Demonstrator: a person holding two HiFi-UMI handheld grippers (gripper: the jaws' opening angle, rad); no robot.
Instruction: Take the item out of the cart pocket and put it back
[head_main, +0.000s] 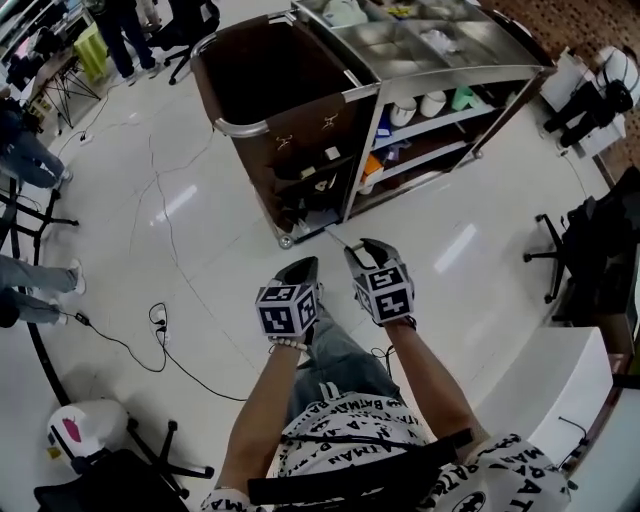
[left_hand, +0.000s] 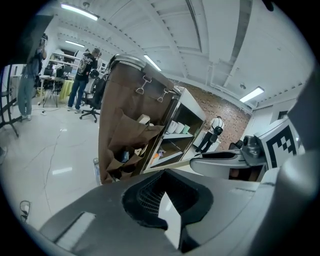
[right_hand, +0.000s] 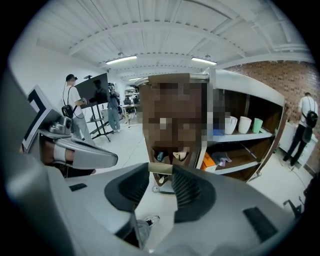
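Note:
The cart (head_main: 300, 120) stands ahead with a brown fabric side that carries several pockets (head_main: 312, 172), some with small items in them. The left gripper view shows the same pockets (left_hand: 127, 145). My right gripper (head_main: 365, 247) hangs just short of the cart's lower corner. Its jaws are closed on a small beige item (right_hand: 160, 168) that spans the gap at the tips of the right gripper (right_hand: 161, 174). My left gripper (head_main: 300, 268) floats beside it, shut and holding nothing; its tips (left_hand: 162, 172) point at the cart.
Metal trays top the cart and white cups (head_main: 418, 105) sit on its open shelf. A cable (head_main: 160, 330) trails over the glossy floor. People (head_main: 25, 150) stand at the left, office chairs (head_main: 565, 250) at the right, a white counter (head_main: 560, 390) beside me.

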